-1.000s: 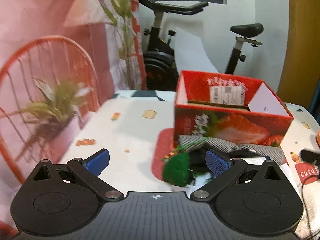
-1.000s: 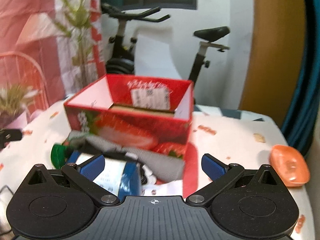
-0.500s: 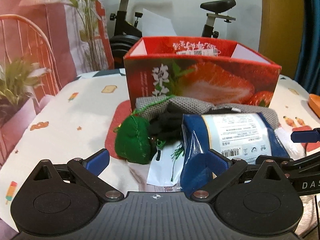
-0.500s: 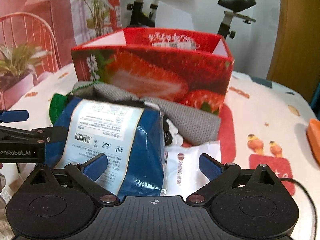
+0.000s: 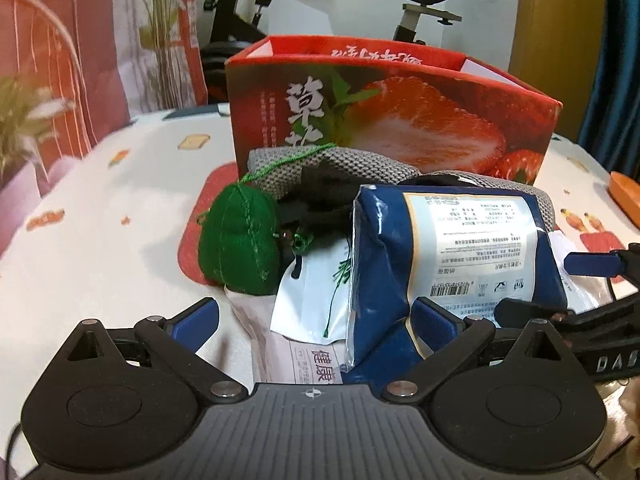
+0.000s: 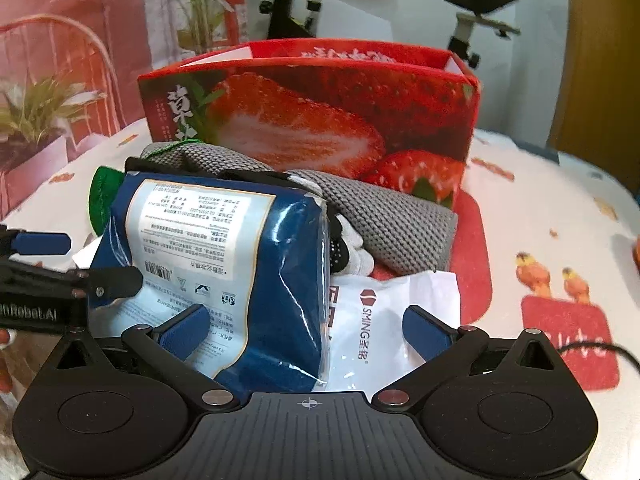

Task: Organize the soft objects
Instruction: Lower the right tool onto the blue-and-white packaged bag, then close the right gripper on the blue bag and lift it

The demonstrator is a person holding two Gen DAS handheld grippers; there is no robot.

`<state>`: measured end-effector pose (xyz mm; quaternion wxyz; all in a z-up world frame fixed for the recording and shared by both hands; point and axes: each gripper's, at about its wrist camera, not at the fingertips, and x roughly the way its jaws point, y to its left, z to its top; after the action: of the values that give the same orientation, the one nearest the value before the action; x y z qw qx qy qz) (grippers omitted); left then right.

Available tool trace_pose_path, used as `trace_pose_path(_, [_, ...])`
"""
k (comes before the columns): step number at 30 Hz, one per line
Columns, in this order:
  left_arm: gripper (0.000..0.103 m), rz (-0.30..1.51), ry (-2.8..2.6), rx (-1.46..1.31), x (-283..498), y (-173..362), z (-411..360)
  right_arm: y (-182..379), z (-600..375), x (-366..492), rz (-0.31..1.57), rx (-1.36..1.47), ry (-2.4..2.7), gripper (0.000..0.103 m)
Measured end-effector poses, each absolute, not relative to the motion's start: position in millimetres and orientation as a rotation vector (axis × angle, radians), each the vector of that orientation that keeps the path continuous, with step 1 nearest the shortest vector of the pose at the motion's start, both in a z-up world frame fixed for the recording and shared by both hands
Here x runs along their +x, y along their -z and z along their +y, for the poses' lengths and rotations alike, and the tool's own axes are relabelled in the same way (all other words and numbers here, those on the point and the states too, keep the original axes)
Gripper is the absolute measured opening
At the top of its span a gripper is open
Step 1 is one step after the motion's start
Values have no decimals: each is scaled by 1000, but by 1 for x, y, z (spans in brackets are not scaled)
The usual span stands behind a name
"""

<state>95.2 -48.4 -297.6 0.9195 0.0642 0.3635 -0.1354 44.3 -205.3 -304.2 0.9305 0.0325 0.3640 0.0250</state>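
Note:
A pile of soft things lies in front of a red strawberry box (image 5: 400,120), which also shows in the right wrist view (image 6: 320,112). The pile holds a blue plastic pack (image 5: 452,248) (image 6: 224,264), a green stuffed pouch (image 5: 240,244), a grey knit cloth (image 5: 340,164) (image 6: 392,220) and white plastic bags (image 5: 308,280) (image 6: 384,312). My left gripper (image 5: 316,320) is open, low before the pile, its jaws around the white bag and the pack's edge. My right gripper (image 6: 308,332) is open at the pack's right side. Nothing is gripped.
The table carries a white cloth (image 5: 120,184) with small prints and red patches. An orange dish (image 5: 624,196) lies at the right edge. A potted plant (image 6: 36,120) and a red wire chair stand at the left; an exercise bike (image 6: 472,4) stands behind the box.
Both grippers have moved down and closer to the pile from either side. The blue pack now fills much of both views. Both stay open.

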Motion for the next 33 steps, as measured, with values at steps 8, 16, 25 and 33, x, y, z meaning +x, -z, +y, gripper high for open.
trace_pose_path(8, [103,715,279,167,93,299,-54,304,-203,44,738,52,-56,102])
trace_pose_path(16, [103,726,287,145,96,299,-50,305,-205,47,747,59,-62,102])
trace_pose_path(25, [77,716,376,161,91,291,-48,299,-196,45,742,-28,-48,102])
trace_pose_path(33, [44,769,420,75,98,269,-39,290,-189,39,735,-63,-108,68])
